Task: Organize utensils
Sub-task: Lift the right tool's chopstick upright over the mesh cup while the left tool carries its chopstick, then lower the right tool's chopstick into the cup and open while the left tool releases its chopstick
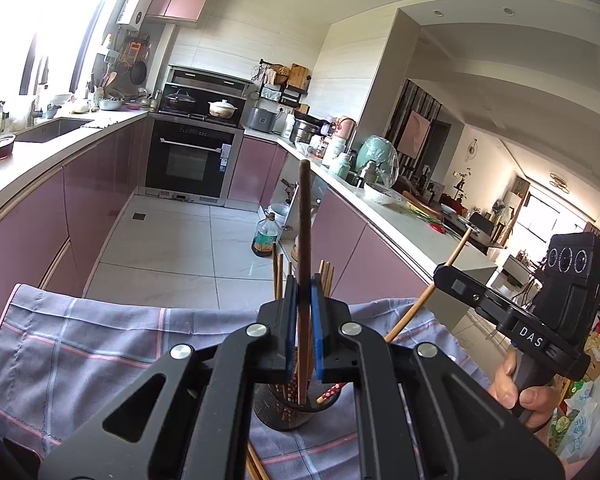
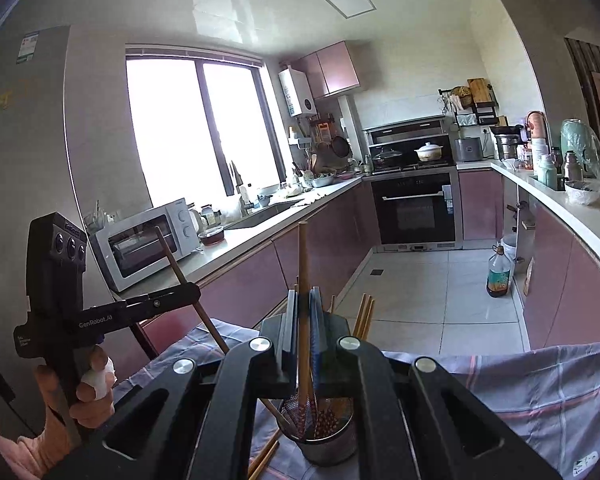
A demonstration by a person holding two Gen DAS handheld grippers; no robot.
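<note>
Loose chopsticks (image 1: 256,466) on the checked cloth (image 1: 80,360) run under the left gripper's body. The mesh holder's (image 2: 332,446) near rim hides behind the right gripper's arms.

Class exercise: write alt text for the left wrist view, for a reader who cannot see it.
Black tongs grip a dark chopstick upright above a mesh holder of chopsticks on a checked cloth. At right, a hand holds second tongs gripping a lighter chopstick; a pink-cabinet kitchen lies beyond.

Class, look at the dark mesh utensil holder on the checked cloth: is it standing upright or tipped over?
Upright. The dark mesh utensil holder stands on its base on the checked cloth, mouth upward, with chopsticks sticking up out of it.
</note>
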